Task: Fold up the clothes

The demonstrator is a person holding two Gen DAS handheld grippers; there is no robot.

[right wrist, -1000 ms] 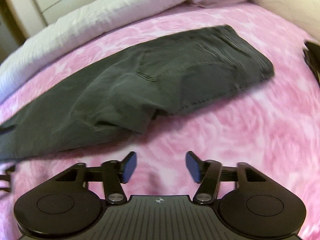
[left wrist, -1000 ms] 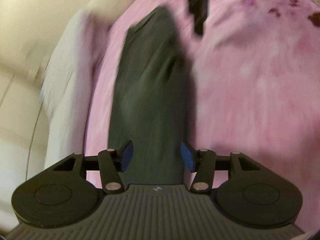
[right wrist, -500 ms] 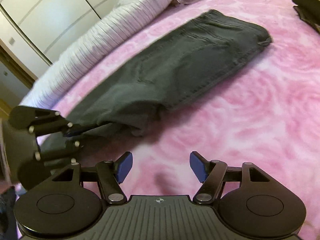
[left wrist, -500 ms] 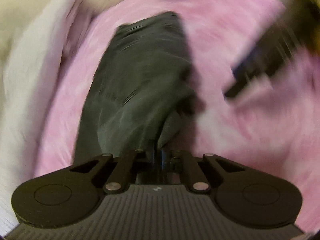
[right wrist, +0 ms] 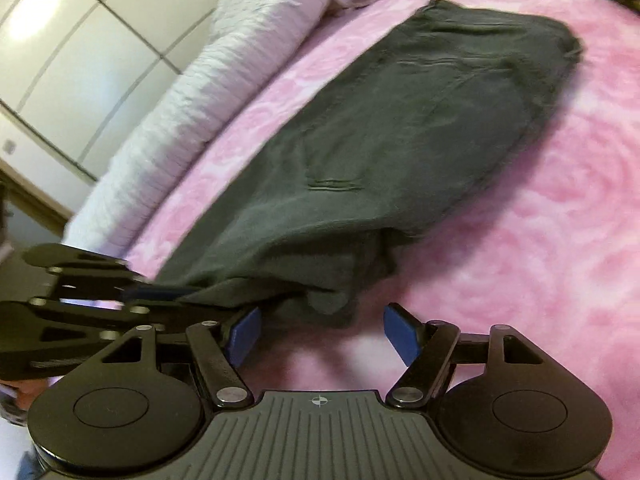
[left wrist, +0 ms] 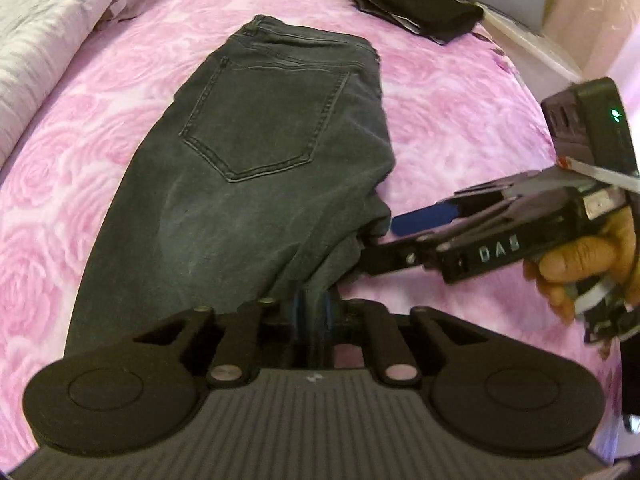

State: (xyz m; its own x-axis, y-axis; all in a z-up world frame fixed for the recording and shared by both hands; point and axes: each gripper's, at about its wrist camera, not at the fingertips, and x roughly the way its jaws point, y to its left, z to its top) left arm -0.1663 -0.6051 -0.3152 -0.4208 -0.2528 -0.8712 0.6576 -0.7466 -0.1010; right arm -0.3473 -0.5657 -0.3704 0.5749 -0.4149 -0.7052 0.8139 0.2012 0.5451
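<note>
1. My left gripper (left wrist: 311,314) has its blue pads pressed together on a bunched fold of the dark grey jeans (left wrist: 256,152), pinching the cloth right at the fingertips.
2. From that pinch the jeans stretch straight ahead of the left claw across the pink rose-patterned bedspread (left wrist: 72,128), back pocket up, waistband at the far end.
3. My right gripper (right wrist: 320,334) is spread wide, with nothing between its blue pads; the near, crumpled edge of the jeans lies just ahead of its fingertips.
4. In the left view the right gripper comes in from the right, held by a hand (left wrist: 580,252), its tips beside the jeans' bunched edge.
5. A folded black garment (left wrist: 416,4) sits far ahead and to the right of the left claw, well apart from the jeans.
6. A white quilt (left wrist: 36,36) runs along the left.
</note>
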